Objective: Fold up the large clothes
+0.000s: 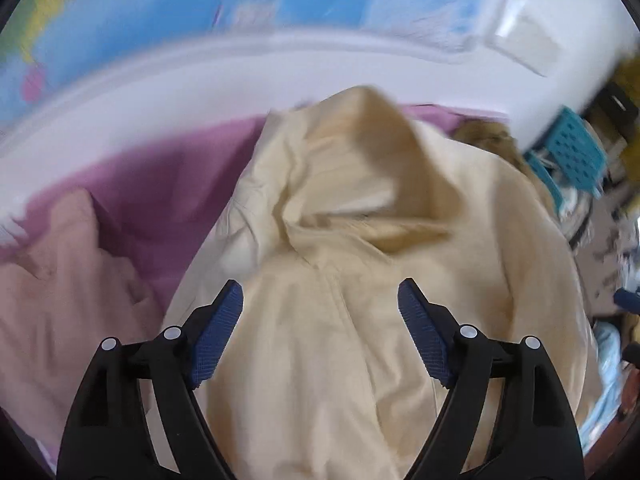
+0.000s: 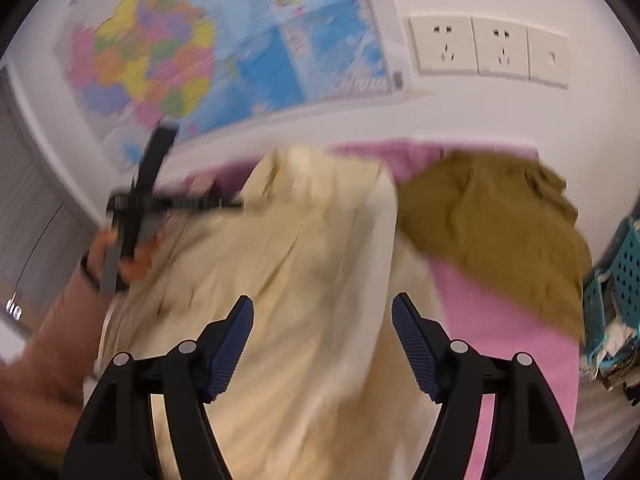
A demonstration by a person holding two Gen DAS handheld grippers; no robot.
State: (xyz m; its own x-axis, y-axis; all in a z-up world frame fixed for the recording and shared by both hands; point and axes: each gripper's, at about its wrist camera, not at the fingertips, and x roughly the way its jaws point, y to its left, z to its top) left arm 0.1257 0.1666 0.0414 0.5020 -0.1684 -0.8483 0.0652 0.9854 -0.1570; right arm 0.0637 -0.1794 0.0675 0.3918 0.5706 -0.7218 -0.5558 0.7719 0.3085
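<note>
A large cream garment (image 1: 340, 240) lies rumpled on a pink-covered surface (image 1: 160, 184); it also fills the middle of the right wrist view (image 2: 280, 280). My left gripper (image 1: 320, 296) is open and empty just above the cream cloth. My right gripper (image 2: 322, 306) is open and empty above the same garment near its right edge. In the right wrist view the left gripper's black body (image 2: 140, 204) shows in the person's hand at the left, blurred.
A salmon-pink garment (image 1: 60, 280) lies at the left. An olive-brown garment (image 2: 500, 232) lies at the back right on the pink cover (image 2: 500, 340). A teal perforated basket (image 2: 624, 264) stands at the right. A wall map (image 2: 200, 52) and sockets (image 2: 488, 48) are behind.
</note>
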